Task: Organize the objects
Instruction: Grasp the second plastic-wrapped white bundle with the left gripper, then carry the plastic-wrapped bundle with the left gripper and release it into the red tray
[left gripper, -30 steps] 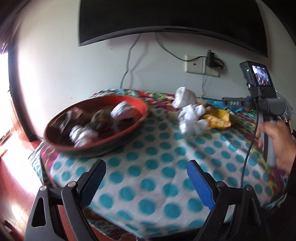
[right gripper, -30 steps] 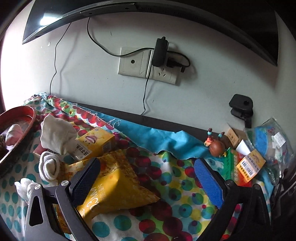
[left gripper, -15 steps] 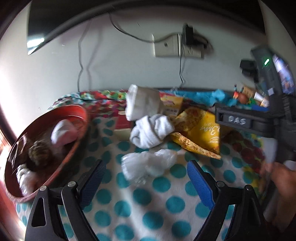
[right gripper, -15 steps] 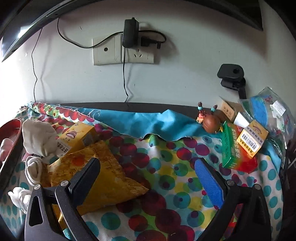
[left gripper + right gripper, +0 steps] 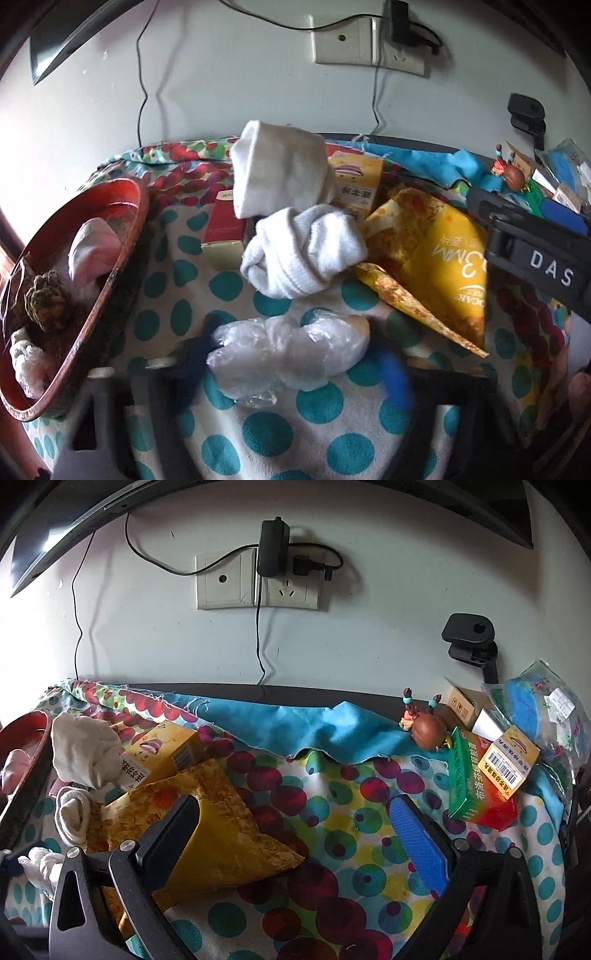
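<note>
A crumpled clear plastic bag lies on the dotted cloth, between the blurred fingers of my left gripper, which look open around it. Behind it lie a knotted white sock, a loose white sock, a yellow box and a yellow snack bag. A red bowl at the left holds a pink sock and a pine cone. My right gripper is open and empty above the cloth, its left finger over the snack bag.
A red box lies behind the socks. A green-red medicine box, a small figurine, cartons and a plastic packet crowd the right. A wall with a socket stands behind.
My left gripper has moved forward and down to the plastic bag, which now lies between its fingers. My right gripper has shifted slightly closer to the wall and stays open.
</note>
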{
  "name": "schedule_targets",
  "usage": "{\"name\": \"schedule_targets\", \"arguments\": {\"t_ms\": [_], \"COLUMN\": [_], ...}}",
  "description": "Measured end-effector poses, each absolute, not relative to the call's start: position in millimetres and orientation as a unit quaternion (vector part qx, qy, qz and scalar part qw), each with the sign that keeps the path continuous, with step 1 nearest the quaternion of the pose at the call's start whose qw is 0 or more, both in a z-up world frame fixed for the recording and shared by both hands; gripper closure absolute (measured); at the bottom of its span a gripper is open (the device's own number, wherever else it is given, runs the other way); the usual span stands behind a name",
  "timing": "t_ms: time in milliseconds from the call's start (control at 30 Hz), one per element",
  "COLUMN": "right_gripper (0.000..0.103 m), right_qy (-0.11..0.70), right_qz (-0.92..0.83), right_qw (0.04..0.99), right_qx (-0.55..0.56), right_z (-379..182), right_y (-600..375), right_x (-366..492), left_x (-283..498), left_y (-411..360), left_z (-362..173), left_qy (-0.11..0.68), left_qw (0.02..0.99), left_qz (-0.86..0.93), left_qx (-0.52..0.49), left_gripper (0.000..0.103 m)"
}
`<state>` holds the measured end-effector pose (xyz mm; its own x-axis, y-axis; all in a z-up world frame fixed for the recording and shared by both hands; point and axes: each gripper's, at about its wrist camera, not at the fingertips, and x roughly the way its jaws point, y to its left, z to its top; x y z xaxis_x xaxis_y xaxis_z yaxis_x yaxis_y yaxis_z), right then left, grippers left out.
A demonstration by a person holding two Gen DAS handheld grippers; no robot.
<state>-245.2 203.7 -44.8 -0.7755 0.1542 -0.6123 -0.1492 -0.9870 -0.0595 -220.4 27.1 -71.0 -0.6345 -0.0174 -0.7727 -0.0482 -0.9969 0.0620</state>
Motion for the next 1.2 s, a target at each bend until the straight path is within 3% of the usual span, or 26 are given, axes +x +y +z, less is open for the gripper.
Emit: {"name": "schedule_targets", "arguments": {"t_ms": [233,633,867,1200], "right_gripper": [0.000,0.000,0.000,0.000], "right_qy": [-0.015,-0.033,-0.042,-0.062], "right_qz": [0.941,0.940,0.939,0.939], "right_qw": [0.082,0.081,0.079,0.080], "right_qx": [-0.327,-0.329,-0.333,-0.328], "right_z": [-44.8,-46.4,-47.8,-48.8], "right_y": [200.1,194.1,190.5,183.2], "right_x": [-246.5,-248.0,-249.2,-247.9], "left_x": [-215.0,-198.5,-208.6,-217.1], "left_y": [21.9,9.3,-60.1,-175.3], "left_z": [-68.8,-42.2,-11.1,-14.6], "left_qy": [0.026,0.047,0.023,0.006], "left_qw": [0.002,-0.044,-0.110,-0.205], "left_qz": [0.910,0.926,0.928,0.901], "left_qx": [-0.415,-0.371,-0.357,-0.383], "left_gripper": [0.042,0.043,0.043,0.043]}}
